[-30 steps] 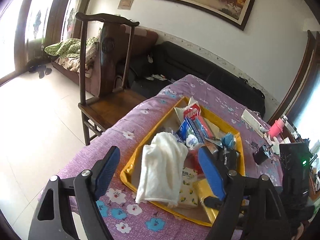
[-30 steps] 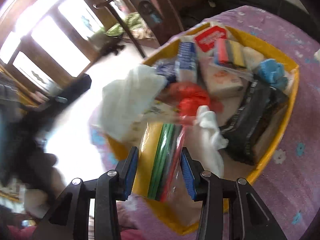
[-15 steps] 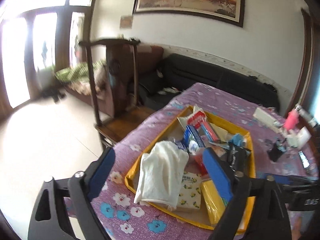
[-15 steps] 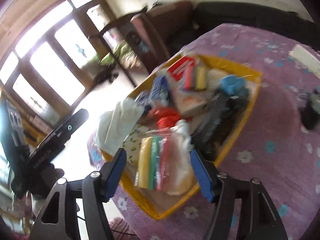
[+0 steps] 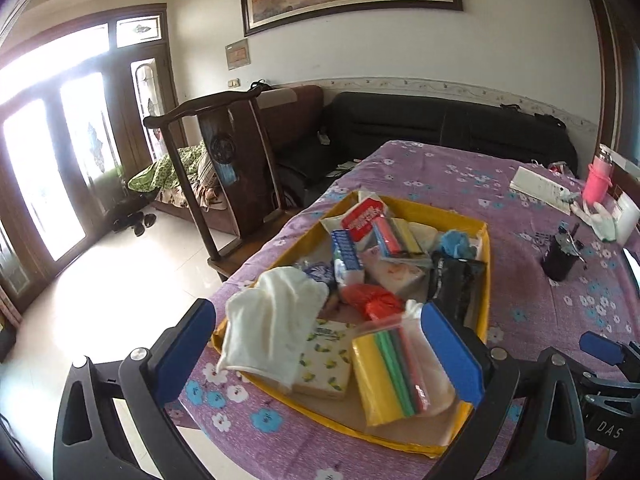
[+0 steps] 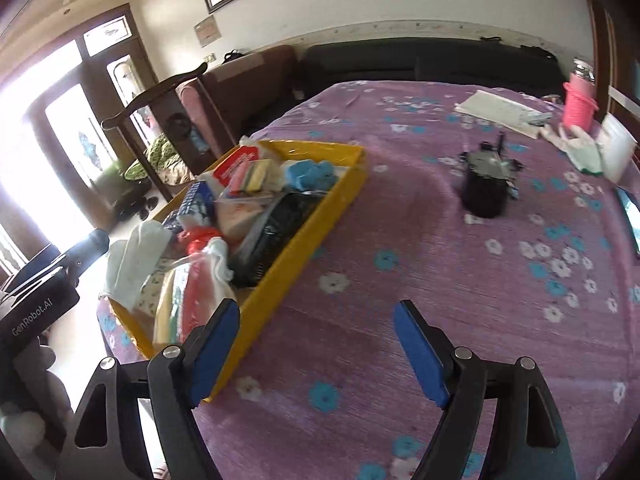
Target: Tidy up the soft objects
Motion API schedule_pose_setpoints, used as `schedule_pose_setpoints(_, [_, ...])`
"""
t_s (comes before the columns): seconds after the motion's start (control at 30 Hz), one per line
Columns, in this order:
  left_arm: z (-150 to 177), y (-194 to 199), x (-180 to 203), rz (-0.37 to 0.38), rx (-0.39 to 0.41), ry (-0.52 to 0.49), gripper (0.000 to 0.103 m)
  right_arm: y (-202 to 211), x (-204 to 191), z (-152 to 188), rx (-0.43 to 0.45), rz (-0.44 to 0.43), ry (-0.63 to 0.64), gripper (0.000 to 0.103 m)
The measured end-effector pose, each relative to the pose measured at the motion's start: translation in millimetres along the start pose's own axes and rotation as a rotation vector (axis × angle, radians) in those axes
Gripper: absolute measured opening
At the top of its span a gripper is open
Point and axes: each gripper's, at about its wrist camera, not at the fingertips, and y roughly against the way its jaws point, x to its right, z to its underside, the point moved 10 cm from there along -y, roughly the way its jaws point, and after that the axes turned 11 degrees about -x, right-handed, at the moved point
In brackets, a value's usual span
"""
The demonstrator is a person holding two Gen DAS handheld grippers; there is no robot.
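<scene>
Right gripper (image 6: 316, 350) gapes beside crowded yellow tray (image 6: 304, 240).

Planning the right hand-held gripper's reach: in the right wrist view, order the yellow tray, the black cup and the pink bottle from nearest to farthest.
1. Yellow tray, beside the left finger of the right hand-held gripper.
2. Black cup, mid-table, ahead right.
3. Pink bottle, far right edge.

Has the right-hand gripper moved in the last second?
Yes. The right gripper let go of the sponge bag, opened and swung right, off the yellow tray, over the tablecloth.
</scene>
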Motion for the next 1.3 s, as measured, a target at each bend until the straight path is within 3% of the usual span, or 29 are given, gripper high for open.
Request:
schedule_pose_setpoints(0.27, [0,3,39,0.003,-0.020,-0.078,0.103,10,25,7,0.039,0.031,-0.036,0.089])
schedule_pose_setpoints(0.53, [5,-5,68,0.029,-0.046,-0.141,0.102,-1,36,11,0.020,0.064,-0.061,0.089])
schedule_pose_setpoints(0.7, [7,-9,76,0.036,-0.052,-0.160,0.102,-4,36,9,0.029,0.102,-0.037,0.089])
schedule_pose_setpoints(1.3, [20,-17,96,0.059,-0.098,-0.194,0.102,-11,55,19,-0.003,0.083,-0.090,0.090])
